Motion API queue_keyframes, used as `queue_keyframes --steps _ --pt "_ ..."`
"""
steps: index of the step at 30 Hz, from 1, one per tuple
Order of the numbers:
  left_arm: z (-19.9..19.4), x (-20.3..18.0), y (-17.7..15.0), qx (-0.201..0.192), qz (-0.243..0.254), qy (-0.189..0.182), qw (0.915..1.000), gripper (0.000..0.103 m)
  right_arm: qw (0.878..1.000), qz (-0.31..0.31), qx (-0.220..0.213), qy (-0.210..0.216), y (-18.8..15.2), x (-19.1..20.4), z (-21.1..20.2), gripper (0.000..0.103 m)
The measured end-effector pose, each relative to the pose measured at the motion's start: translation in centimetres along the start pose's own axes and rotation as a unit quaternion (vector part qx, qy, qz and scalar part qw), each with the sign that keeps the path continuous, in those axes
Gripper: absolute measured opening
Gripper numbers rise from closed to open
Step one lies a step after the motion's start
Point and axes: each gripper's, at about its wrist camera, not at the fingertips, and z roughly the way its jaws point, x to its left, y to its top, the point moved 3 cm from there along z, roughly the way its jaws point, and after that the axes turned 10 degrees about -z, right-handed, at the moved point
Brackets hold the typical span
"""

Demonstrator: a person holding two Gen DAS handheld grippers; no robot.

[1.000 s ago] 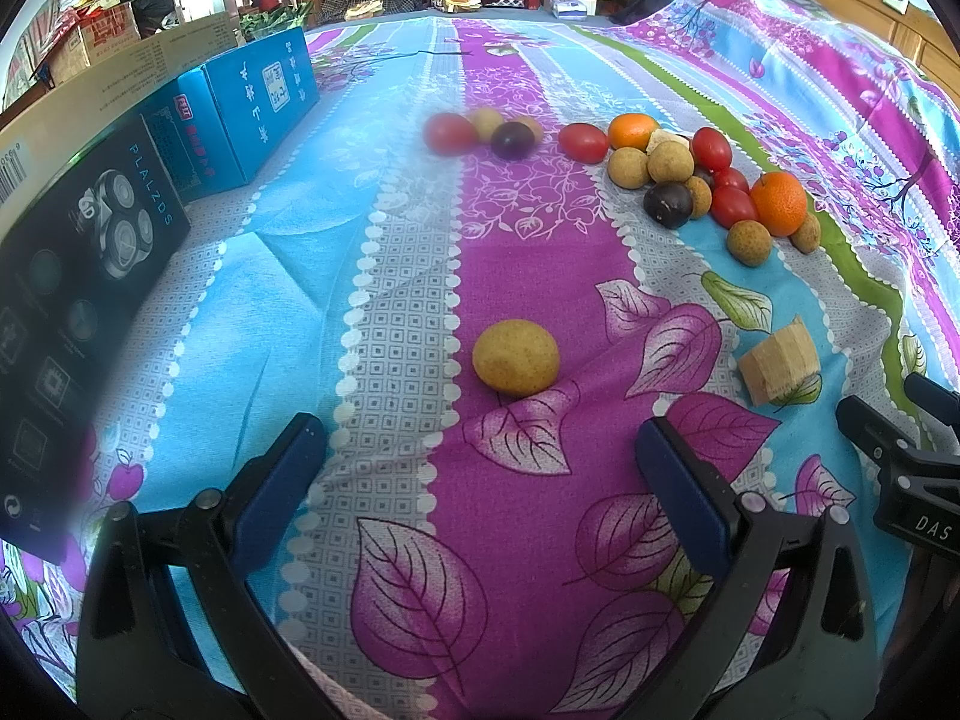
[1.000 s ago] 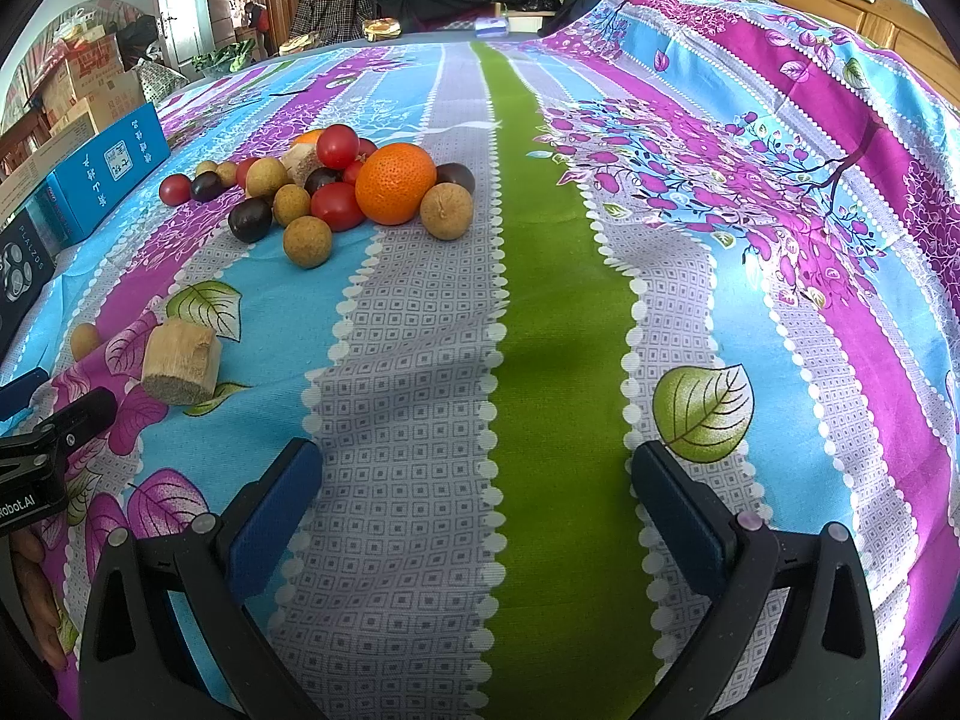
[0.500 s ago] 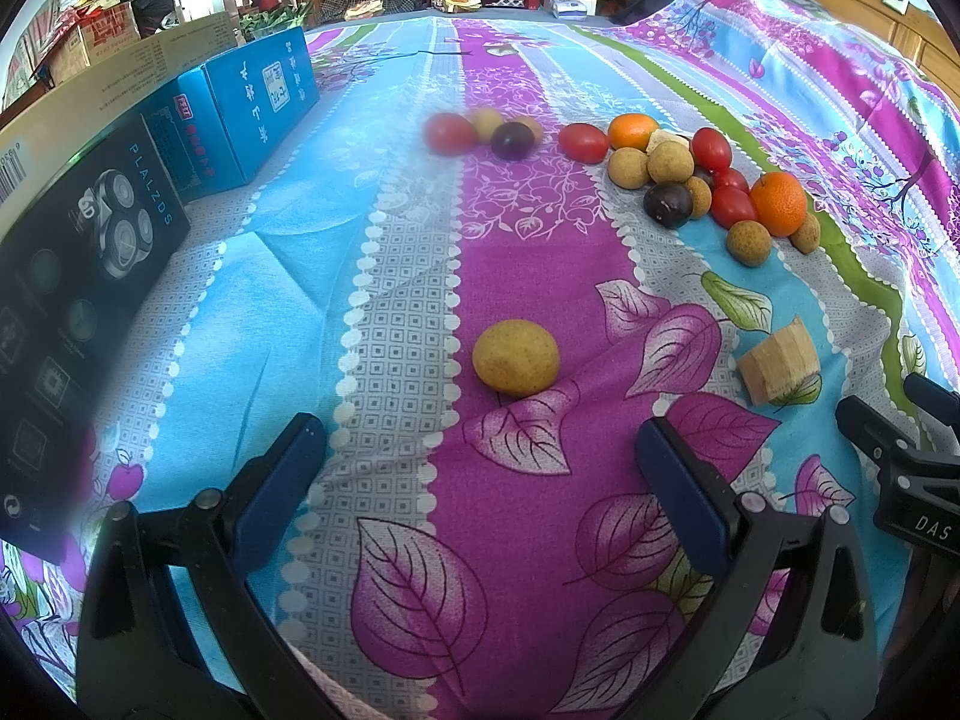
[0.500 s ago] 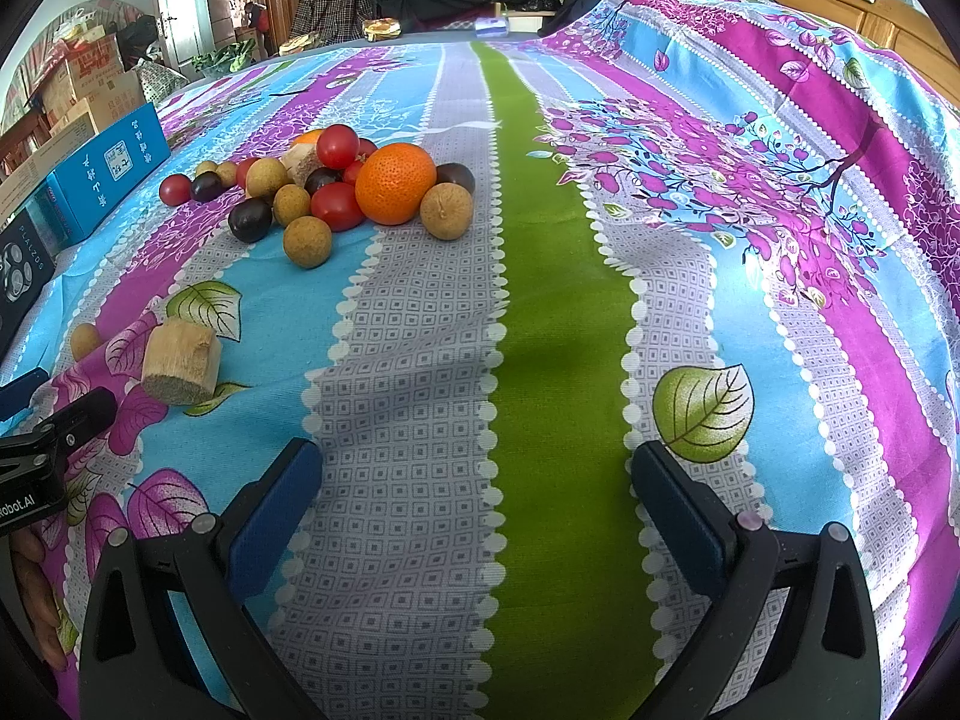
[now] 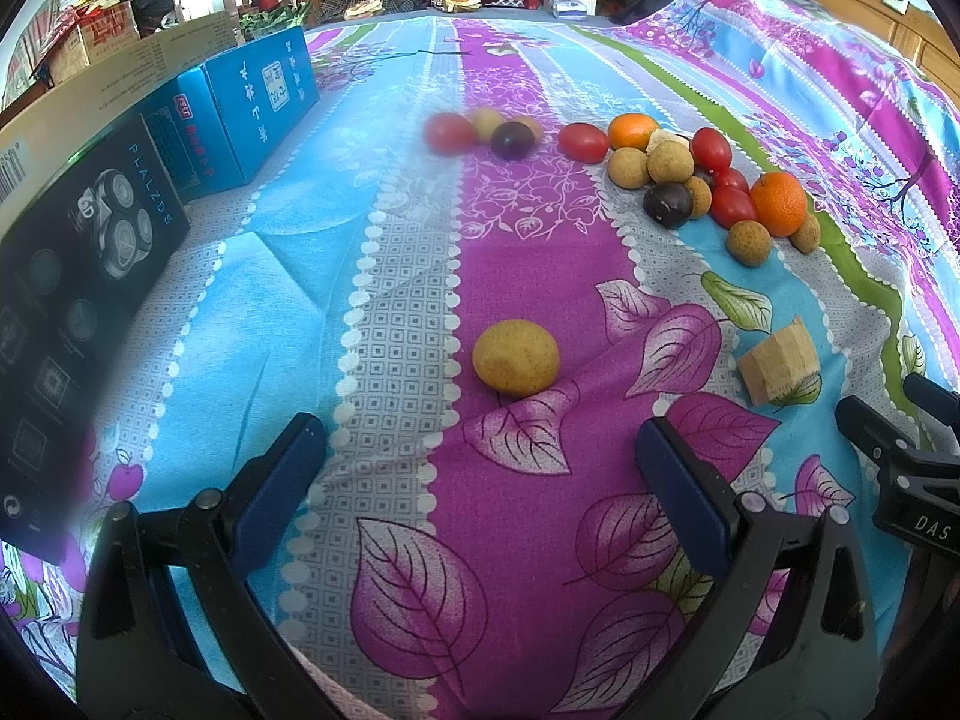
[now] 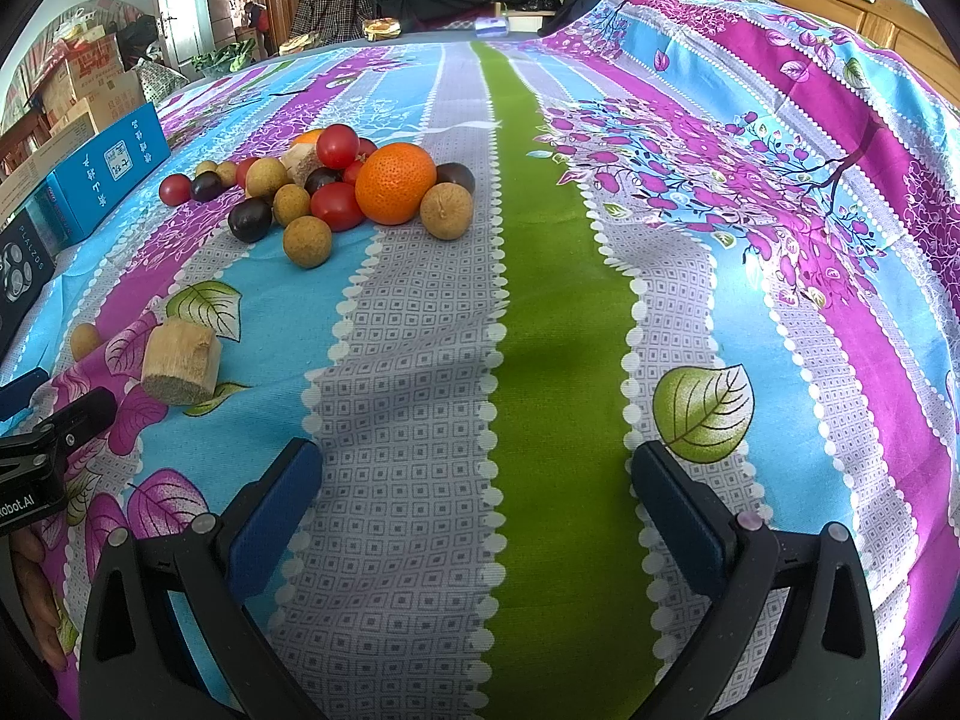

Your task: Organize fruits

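A lone yellow-brown longan (image 5: pixel 516 356) lies on the flowered bedsheet just ahead of my left gripper (image 5: pixel 480 456), which is open and empty. A cut sugarcane piece (image 5: pixel 779 360) sits to its right. Farther back lies a heap of fruit: an orange (image 5: pixel 778 203), red cherry tomatoes (image 5: pixel 583 142), dark plums (image 5: pixel 668 204) and more longans (image 5: pixel 669 161). In the right wrist view the same heap, with the orange (image 6: pixel 395 182) and a longan (image 6: pixel 446 211), lies far left ahead. My right gripper (image 6: pixel 477 480) is open over bare sheet. The sugarcane piece (image 6: pixel 180 361) is at its left.
A blue carton (image 5: pixel 252 102) and a black shaver box (image 5: pixel 66 300) line the sheet's left side. The right gripper's body (image 5: pixel 912 468) shows at the left view's right edge. A hand (image 6: pixel 30 594) holds the left gripper at the right view's left edge. Clothes pile at the back.
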Motion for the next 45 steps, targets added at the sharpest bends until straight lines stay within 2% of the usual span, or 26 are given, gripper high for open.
queue_keyframes --steps 29,37,45 --pt "0.0 0.0 0.0 0.002 0.001 0.001 1.0 0.103 1.0 0.0 0.0 0.0 0.1 -0.1 0.1 0.103" --pt "-0.4 -0.6 -0.3 0.008 0.02 0.009 0.9997 0.103 1.0 0.0 0.0 0.0 0.1 -0.1 0.1 0.103" --pt "-1.8 0.3 -1.7 0.023 0.045 -0.021 0.9985 0.103 1.0 0.001 -0.002 0.0 0.2 -0.2 0.1 0.103"
